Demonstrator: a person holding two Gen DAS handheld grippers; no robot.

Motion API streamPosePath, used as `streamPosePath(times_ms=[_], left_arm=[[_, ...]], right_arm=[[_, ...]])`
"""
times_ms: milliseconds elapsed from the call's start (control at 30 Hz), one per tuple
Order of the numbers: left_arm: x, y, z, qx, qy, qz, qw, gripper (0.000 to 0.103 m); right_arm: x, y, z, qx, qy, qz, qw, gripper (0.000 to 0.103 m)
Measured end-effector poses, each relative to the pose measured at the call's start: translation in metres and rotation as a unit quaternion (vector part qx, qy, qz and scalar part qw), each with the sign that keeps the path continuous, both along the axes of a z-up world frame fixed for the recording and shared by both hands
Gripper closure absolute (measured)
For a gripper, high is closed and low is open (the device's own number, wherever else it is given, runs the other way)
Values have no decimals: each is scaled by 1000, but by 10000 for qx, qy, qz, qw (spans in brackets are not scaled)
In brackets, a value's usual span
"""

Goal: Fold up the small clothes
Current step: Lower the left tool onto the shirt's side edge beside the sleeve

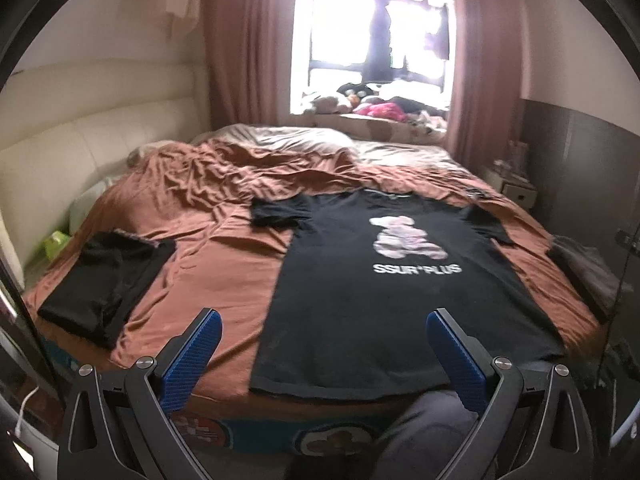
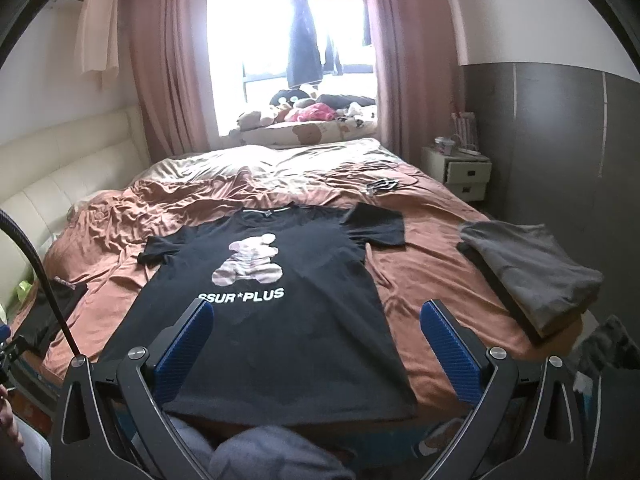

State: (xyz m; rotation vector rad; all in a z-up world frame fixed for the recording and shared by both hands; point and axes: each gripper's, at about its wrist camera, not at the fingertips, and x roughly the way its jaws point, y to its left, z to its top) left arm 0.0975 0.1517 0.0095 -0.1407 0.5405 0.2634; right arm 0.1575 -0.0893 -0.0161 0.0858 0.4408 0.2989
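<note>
rumpled brown bed (image 2: 424,240), cream headboard (image 1: 80,148) on its left, nightstand (image 2: 460,172) right, plushies (image 2: 304,112) on the sill behind it

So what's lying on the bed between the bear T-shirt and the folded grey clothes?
Nothing: in the right wrist view, only bare brown sheet separates the T-shirt from the folded grey clothes.

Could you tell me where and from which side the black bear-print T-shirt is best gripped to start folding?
The T-shirt lies flat, print up, hem toward the person. I would probably pinch a sleeve at its outer edge, coming in low from the side: the thin edge lies free on the sheet. Both the left gripper and right gripper are open.
</note>
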Motion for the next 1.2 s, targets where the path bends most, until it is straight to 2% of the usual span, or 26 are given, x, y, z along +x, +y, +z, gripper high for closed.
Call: streamPosePath(times_ms=[133, 400, 533, 733, 867, 967, 1200], left_arm=[[21, 15, -3, -80, 226, 251, 9994, 0], [73, 33, -2, 191, 765, 596, 9951, 0], [96, 44, -2, 62, 911, 592, 9941, 0], [121, 60, -2, -289, 750, 259, 9964, 0], [141, 69, 1, -115, 643, 276, 9975, 0], [160, 77, 4, 64, 728, 511, 9960, 0], [203, 106, 10, -38, 591, 253, 9979, 0]], right_arm=[[20, 4, 0, -54, -88, 8, 9999, 0], [65, 24, -1, -291, -39, -95, 9995, 0], [89, 33, -4, -200, 149, 133, 9996, 0], [125, 39, -6, -249, 320, 365, 9985, 0], [152, 47, -3, -250, 430, 504, 9975, 0], [164, 55, -1, -291, 369, 672, 9966, 0], [198, 81, 10, -404, 185, 1089, 9931, 0]])
